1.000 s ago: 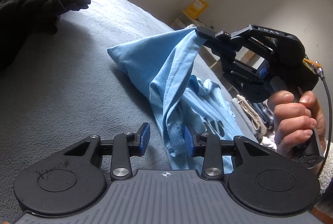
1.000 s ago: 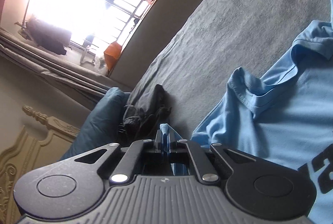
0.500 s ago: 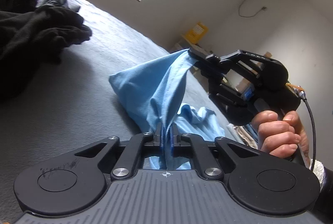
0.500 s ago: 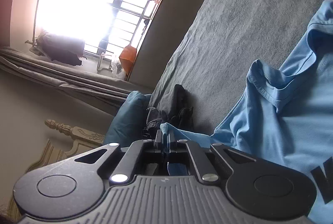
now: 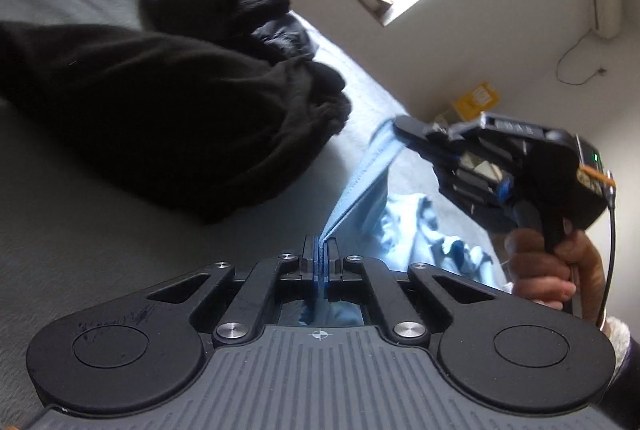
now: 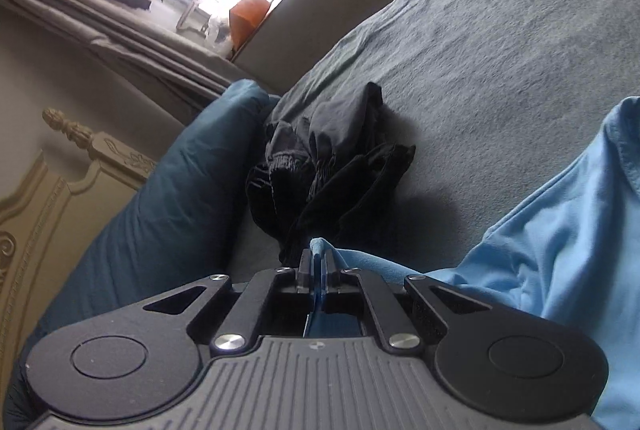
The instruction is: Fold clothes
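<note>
A second ago the left gripper point(image 5: 322, 254) stood spread beside the light blue T-shirt point(image 5: 360, 186); now it is clamped on the hem, as is the right gripper point(image 6: 316, 262) (its pinch shows in both views). So both ends are secured, and the edge stretches taut between them. That edge runs toward the bed's point(image 5: 80, 230) far side, near the black clothes point(image 5: 160, 102); the rest droops onto the bed.

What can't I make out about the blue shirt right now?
- Left wrist view: most of the blue T-shirt hangs behind the left tongs; its lower hem is hidden.
- Right wrist view: the shirt runs off the right edge; its print is out of frame.
- Right tongs cover the pinched part.
</note>
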The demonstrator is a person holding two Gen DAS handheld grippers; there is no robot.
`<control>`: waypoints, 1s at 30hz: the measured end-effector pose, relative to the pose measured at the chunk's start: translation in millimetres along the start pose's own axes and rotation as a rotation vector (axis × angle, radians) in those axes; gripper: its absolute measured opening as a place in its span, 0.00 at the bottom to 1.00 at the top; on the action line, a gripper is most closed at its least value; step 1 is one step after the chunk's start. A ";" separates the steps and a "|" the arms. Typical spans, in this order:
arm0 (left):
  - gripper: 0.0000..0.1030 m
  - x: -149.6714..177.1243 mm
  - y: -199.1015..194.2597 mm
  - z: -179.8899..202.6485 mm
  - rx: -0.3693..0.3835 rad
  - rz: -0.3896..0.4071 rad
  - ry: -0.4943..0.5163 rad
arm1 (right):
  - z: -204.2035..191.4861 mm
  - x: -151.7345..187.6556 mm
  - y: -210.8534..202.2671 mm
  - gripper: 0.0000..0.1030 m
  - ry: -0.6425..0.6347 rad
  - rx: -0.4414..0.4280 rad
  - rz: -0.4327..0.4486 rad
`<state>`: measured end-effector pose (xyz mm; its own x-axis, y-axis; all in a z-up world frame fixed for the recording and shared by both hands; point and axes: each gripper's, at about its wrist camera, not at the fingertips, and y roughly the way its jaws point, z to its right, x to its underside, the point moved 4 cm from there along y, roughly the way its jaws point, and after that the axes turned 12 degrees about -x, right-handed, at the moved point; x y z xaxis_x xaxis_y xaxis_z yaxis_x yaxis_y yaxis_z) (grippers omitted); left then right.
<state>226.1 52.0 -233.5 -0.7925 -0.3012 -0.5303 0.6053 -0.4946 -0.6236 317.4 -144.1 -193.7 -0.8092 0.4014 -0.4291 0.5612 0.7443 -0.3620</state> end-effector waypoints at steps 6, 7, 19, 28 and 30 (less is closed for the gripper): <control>0.00 15.8 -2.0 -17.4 -0.060 -0.002 -0.025 | -1.0 14.4 37.3 0.02 -0.051 0.063 -0.058; 0.00 17.9 -1.4 -20.6 -0.068 -0.009 -0.033 | -0.9 16.7 42.8 0.02 -0.058 0.073 -0.067; 0.01 35.2 -12.0 -27.7 -0.105 0.008 -0.002 | -11.4 6.9 36.0 0.29 -0.111 0.044 -0.008; 0.02 29.9 -25.5 -23.4 -0.166 0.070 0.072 | -1.8 -30.7 -60.9 0.30 -0.136 0.103 0.163; 0.02 26.9 -16.0 -13.1 -0.169 0.078 0.109 | 8.3 -38.4 -76.4 0.30 -0.146 0.184 0.155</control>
<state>196.1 62.5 -245.3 -0.7355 -0.2390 -0.6339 0.6757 -0.3272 -0.6606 307.1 -220.9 -156.4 -0.6848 0.4117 -0.6013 0.7095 0.5649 -0.4213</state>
